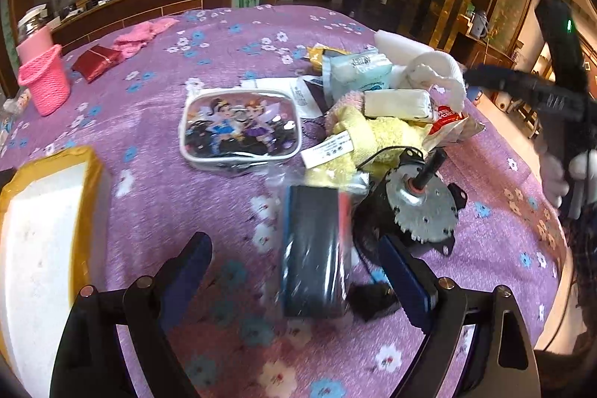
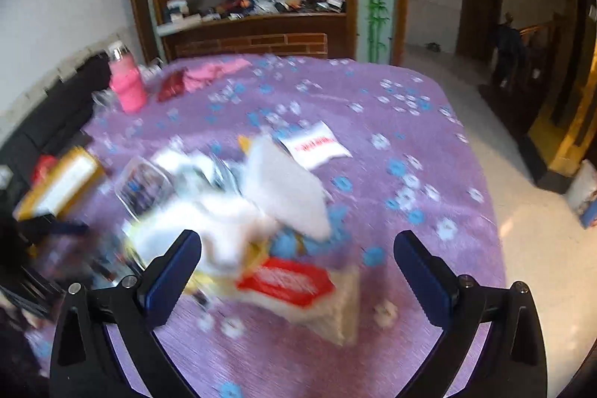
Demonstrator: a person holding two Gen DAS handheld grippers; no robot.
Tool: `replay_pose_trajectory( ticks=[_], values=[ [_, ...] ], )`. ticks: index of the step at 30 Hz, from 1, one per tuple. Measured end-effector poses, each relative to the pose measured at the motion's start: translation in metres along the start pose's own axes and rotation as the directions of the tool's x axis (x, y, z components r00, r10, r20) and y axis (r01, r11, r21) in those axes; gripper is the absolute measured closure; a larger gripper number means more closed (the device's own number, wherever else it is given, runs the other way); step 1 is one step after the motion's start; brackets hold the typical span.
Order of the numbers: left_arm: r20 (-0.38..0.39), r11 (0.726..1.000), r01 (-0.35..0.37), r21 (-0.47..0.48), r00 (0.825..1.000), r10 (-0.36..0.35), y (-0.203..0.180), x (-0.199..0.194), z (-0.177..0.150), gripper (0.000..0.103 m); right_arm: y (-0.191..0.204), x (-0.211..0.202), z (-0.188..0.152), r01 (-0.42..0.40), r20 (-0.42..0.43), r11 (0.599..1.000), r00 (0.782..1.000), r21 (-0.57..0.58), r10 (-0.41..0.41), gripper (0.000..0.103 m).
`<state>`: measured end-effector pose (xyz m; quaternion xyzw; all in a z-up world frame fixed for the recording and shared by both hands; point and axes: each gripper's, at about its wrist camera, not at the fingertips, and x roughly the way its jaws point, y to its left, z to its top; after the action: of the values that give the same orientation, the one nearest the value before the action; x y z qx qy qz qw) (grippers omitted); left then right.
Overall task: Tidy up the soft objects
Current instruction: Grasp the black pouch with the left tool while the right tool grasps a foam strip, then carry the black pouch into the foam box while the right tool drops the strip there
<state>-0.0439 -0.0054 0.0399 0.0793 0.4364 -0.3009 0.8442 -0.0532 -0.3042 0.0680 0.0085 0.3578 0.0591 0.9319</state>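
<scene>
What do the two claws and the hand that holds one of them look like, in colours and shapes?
Both claws, the left claw and the right claw, have a black frame with curved arms, round silver bolts at the joints, and flat dark blue pads on the fingers. In the left wrist view, the right claw's body is black with a small green light, held by a hand in a white glove.

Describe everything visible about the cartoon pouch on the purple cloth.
The pouch is a small rounded-rectangle zip case with white edging and a glossy, plastic-looking front printed with two cartoon fairy figures. It lies flat, face up, on the purple flowered cloth, left of the pile of soft things. Neither gripper touches it.
</scene>
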Motion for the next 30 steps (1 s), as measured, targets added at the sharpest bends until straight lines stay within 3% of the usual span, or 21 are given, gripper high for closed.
replay_pose_trajectory(
  ticks=[3, 6, 14, 15, 16, 17, 18, 21, 30],
  values=[
    [-0.021, 1.000, -0.011, 0.000, 1.000, 0.011, -0.002, 0.011, 0.005, 0.014, 0.007, 0.011, 0.020, -0.034, -0.019, 0.999, 0.999, -0.003, 0.034, 0.000],
    [-0.052, 1.000, 0.002, -0.027, 0.999, -0.003, 0.002, 0.023, 0.009, 0.016, 0.016, 0.031, 0.035, 0.013, -0.062, 0.999, 0.998, -0.038, -0.015, 0.000],
    [-0.085, 0.999, -0.029, -0.029, 0.996, 0.026, 0.005, 0.042, 0.012, 0.017, 0.026, 0.073, 0.046, 0.068, -0.185, 0.996, 0.980, -0.065, -0.079, 0.020],
    [-0.087, 0.999, -0.027, -0.029, 0.996, 0.024, 0.005, 0.042, 0.012, 0.025, 0.026, 0.076, 0.045, 0.067, -0.196, 0.995, 0.977, -0.069, -0.079, 0.033],
    [-0.085, 0.999, -0.028, -0.027, 0.996, 0.025, 0.005, 0.042, 0.012, 0.033, 0.024, 0.080, 0.043, 0.066, -0.216, 0.996, 0.973, -0.063, -0.078, 0.061],
    [-0.081, 0.999, -0.040, -0.018, 0.996, 0.038, 0.005, 0.041, 0.012, 0.057, 0.019, 0.085, 0.041, 0.057, -0.247, 0.998, 0.967, -0.038, -0.065, 0.075],
    [-0.077, 0.999, -0.048, -0.008, 0.996, 0.047, 0.005, 0.040, 0.012, 0.066, 0.015, 0.086, 0.040, 0.053, -0.257, 0.998, 0.965, -0.012, -0.055, 0.076],
    [-0.080, 0.997, 0.029, -0.065, 0.996, -0.035, 0.012, 0.033, 0.012, 0.066, 0.006, 0.072, 0.039, 0.062, -0.218, 0.998, 0.974, 0.029, -0.054, 0.088],
    [0.064, 0.985, 0.063, -0.159, 0.997, -0.053, 0.024, -0.022, 0.003, 0.066, 0.006, -0.016, 0.049, 0.060, -0.068, 0.995, 0.996, 0.083, -0.054, 0.089]
  ],
)
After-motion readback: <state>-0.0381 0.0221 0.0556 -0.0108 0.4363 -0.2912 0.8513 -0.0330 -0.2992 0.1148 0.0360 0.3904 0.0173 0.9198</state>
